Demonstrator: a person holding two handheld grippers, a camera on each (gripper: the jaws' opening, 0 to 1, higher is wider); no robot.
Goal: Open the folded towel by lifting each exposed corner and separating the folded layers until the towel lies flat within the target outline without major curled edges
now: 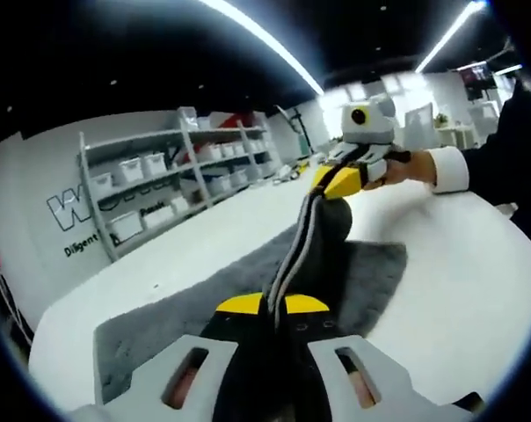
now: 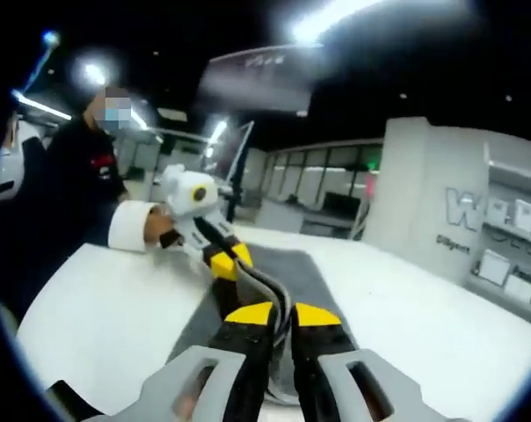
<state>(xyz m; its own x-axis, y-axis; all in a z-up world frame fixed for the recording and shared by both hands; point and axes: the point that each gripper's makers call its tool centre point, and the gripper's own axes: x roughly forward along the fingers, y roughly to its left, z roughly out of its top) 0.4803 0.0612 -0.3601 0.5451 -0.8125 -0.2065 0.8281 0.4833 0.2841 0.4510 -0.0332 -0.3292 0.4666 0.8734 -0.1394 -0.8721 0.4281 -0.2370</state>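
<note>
Left gripper view: shelving with white bins (image 1: 160, 189) along the wall at left. Grey towel (image 1: 186, 312) spreads across the white table (image 1: 476, 290), its edge pulled up taut in a ridge. Left gripper (image 1: 277, 309) at bottom, yellow-tipped jaws pressed together on that lifted edge. Right gripper (image 1: 334, 183) at upper right, held by a hand (image 1: 397, 169), jaws also clamped on the same edge.

Right gripper view: left gripper (image 2: 228, 262) comes in at left, right gripper (image 2: 280, 318) at bottom centre, both pinching the towel (image 2: 287, 268), which is stretched between them above the table (image 2: 424, 325).
</note>
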